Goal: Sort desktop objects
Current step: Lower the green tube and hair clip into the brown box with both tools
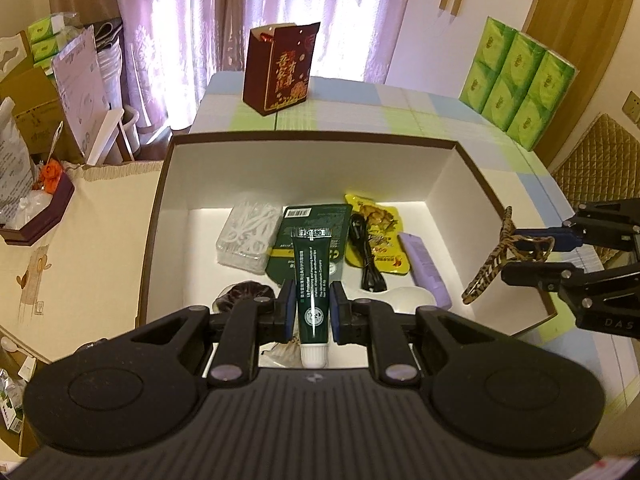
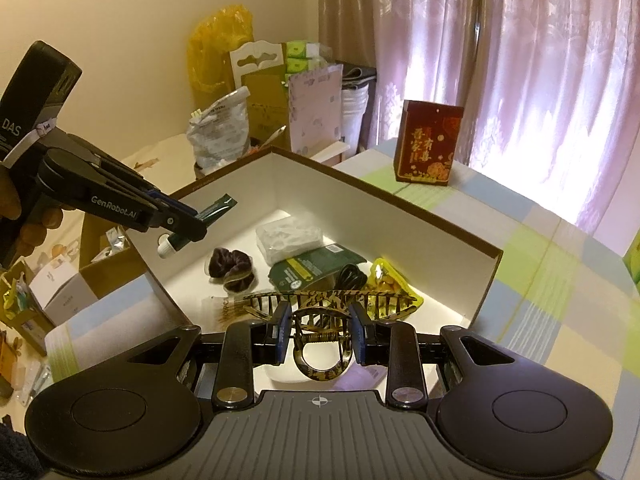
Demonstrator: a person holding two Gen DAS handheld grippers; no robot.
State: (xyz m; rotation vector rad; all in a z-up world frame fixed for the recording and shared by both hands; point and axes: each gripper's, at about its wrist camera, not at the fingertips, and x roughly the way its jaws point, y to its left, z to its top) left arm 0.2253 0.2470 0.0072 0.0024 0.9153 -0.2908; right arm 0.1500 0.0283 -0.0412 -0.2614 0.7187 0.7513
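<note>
Backlit scene: daylight through the curtains (image 1: 248, 20) blows out to white and pink, worst at upper right of the right wrist view. Room otherwise dim, warm yellow cast. Box (image 1: 452, 184) floor is bright near its far wall, inner walls shaded grey. Strong fisheye bending, dark vignette in the corners. Mid-frame sharp enough to read label text; edge clutter soft and noisy.
</note>
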